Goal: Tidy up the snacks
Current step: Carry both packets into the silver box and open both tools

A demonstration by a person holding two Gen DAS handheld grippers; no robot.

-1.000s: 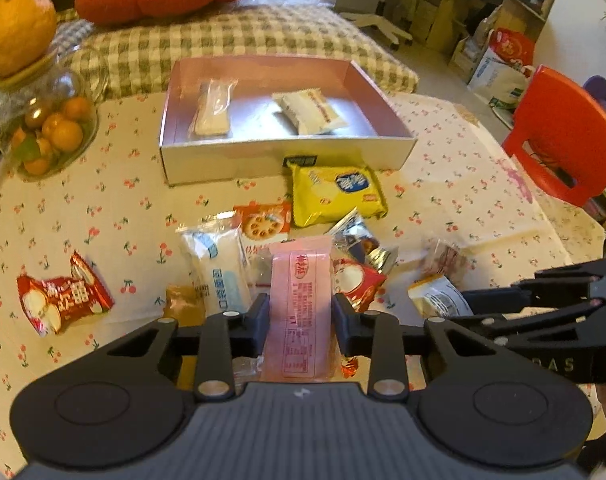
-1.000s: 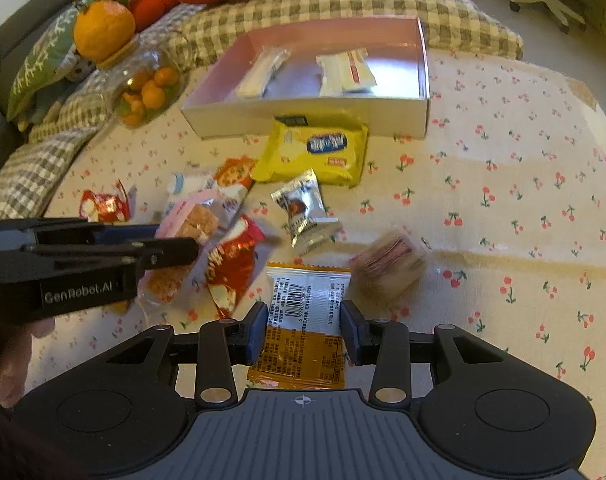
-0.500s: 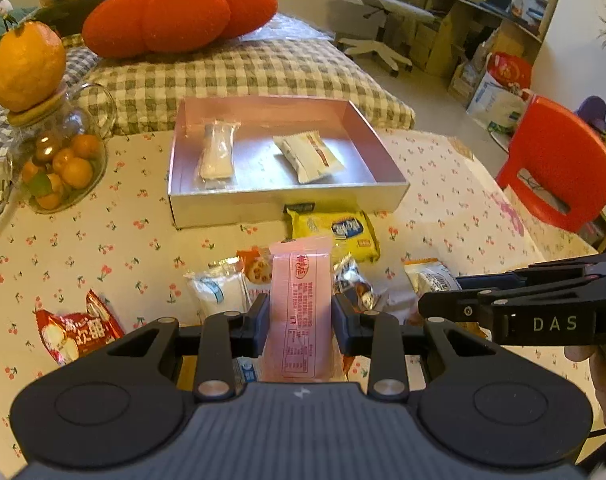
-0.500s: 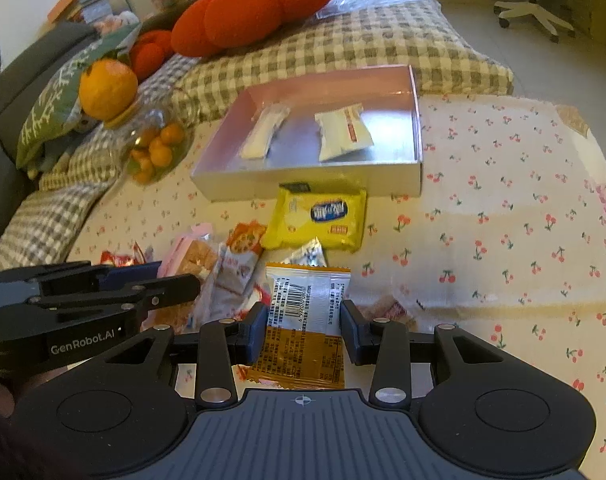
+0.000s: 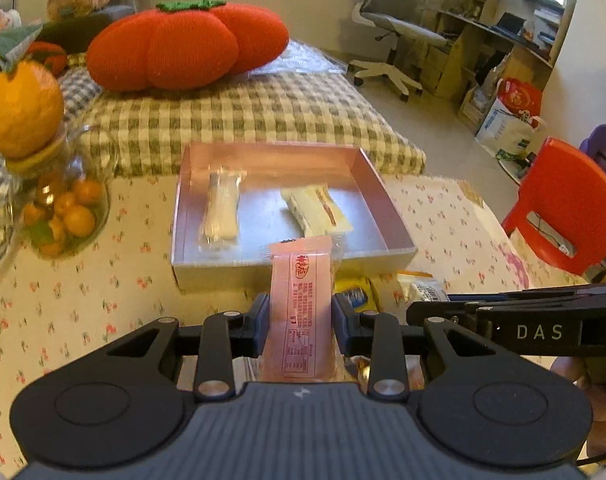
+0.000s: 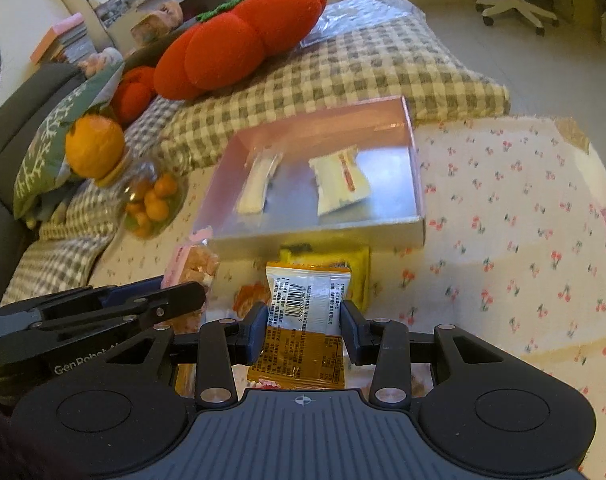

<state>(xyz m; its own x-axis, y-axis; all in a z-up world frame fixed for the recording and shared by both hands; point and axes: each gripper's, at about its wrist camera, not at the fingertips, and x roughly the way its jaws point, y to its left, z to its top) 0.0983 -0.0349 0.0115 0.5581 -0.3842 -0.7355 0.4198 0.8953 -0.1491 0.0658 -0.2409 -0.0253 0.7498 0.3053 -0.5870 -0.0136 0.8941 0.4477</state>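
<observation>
The left gripper [image 5: 301, 320] is clamped on a pink packet [image 5: 301, 312], held above the table [image 5: 83, 300] just short of the tray [image 5: 263, 268]. The right gripper [image 6: 303, 326] pinches an orange-and-white packet [image 6: 303, 320] beside it. Two wrapped snacks [image 5: 221, 208] lie in the tray. The yellow packet [image 6: 359, 272] and the other snacks on the cloth are mostly hidden behind the grippers. The tray looks blurred in the right view.
</observation>
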